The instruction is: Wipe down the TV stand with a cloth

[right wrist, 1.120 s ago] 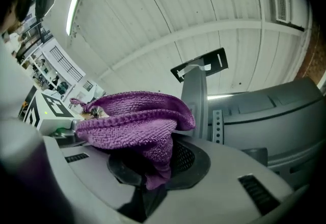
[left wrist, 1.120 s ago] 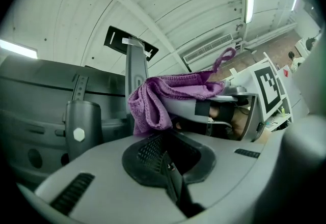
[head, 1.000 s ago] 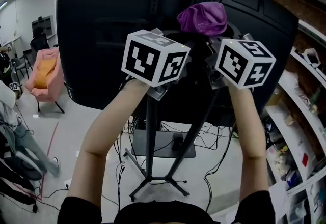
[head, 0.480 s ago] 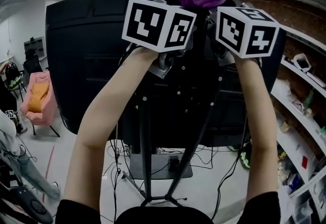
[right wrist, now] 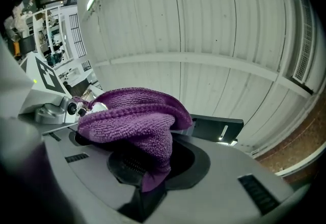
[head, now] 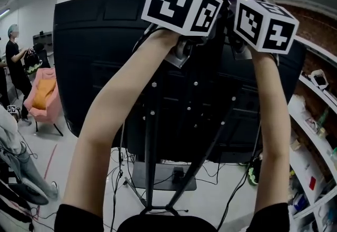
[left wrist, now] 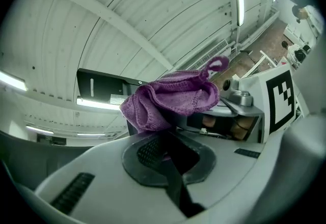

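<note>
Left tongs point(left wrist: 164, 141): your jaws are closed on a fold of the purple cloth point(left wrist: 170, 100), and the rest of it bunches above the tips.
Right tongs point(right wrist: 145, 169): closed as well, pinching a tail of the same cloth that hangs down between the jaws.
Cloth: one crumpled bundle shared by both tongs. It sits right on their tips, between the two.
Head view only: you see your bare arms point(head: 113, 120) raised and the left cube point(head: 181, 4) beside the right cube point(head: 265, 24). The cloth peeks over them, and the cubes hide the jaws.
Gripper views only: these show the grip itself. Just beyond the cloth is a black plate point(left wrist: 102, 85) against the white ribbed ceiling point(right wrist: 229, 24). Each view also catches the other tongs beside the cloth.
TV stand point(head: 150, 157): dark poles run down below your tongs to a flat base plate point(head: 158, 175) on the floor, among cables point(head: 226, 170).
TV: its black back panel point(head: 100, 62) fills the space under and behind both tongs.
In the way: your arms and the cubes cover the upper stand, so I cannot tell whether the cloth touches it.
Further out: left of the left tongs are a pink chair point(head: 42, 96) and a standing person point(head: 13, 62). Right of the right tongs are shelves point(head: 310, 136) of small items.
</note>
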### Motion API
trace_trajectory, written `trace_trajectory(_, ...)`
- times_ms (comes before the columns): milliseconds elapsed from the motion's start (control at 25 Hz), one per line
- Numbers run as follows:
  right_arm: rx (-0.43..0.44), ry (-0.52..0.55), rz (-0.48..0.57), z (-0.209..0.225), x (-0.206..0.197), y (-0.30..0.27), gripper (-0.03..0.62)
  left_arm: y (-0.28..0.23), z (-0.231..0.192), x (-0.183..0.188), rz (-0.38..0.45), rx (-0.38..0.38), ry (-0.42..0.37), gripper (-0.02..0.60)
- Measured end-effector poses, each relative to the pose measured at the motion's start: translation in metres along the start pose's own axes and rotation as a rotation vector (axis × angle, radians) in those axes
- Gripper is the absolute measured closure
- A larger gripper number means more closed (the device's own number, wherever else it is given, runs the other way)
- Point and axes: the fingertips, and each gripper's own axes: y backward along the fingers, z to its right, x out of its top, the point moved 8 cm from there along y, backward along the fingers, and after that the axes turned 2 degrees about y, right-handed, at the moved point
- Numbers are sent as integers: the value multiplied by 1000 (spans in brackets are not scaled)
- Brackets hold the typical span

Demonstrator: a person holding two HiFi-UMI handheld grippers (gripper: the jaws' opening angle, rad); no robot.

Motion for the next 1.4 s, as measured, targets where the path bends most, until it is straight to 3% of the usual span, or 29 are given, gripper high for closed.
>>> trace_trajectory(360,-17,7,-17,-11,-11,8,530,5,4,-14,-28,8,20,575)
trace_trajectory(680,-5,-18,-110,-30,-31,26,530,17,15,-43,-91,4,139,575)
trace_trajectory(920,33,-25,-185,-44,-49,35,530,24,26,-68,-148,49,144,574)
trace_trajectory(1400,76,-79,-349,-76,-86,60,530,46,49,-125,-247,48,252,575)
